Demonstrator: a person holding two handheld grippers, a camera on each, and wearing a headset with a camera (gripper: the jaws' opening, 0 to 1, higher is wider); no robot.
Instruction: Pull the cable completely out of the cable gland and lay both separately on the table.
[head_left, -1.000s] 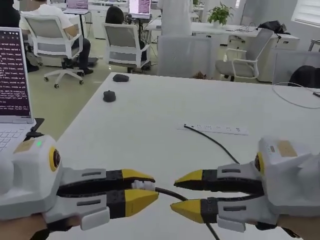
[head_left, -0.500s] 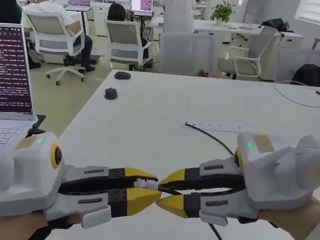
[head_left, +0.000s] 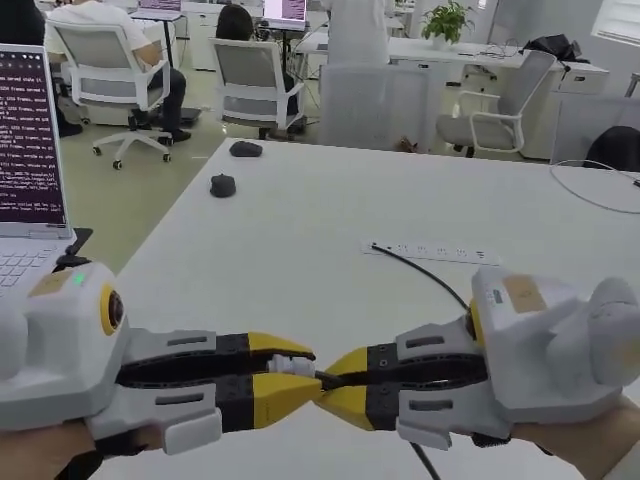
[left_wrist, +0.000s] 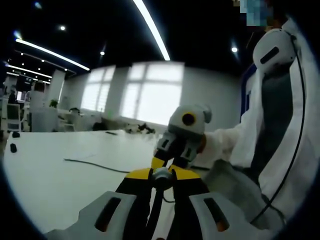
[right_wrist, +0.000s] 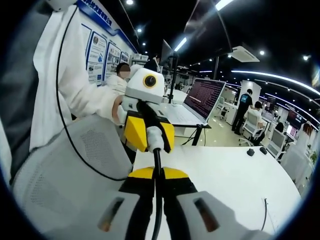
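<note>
The right tongs (head_left: 338, 384), open a second ago, have been closed on the cable (right_wrist: 157, 159) just beside the cable gland (head_left: 289, 366), which is held clamped in the left tongs (head_left: 302, 375) above the bench (head_left: 300, 240); the cable remains inserted, ready for withdrawal.

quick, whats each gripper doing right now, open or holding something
Left gripper: shut on the white cable gland.
Right gripper: shut on the black cable, right beside the gland.
</note>
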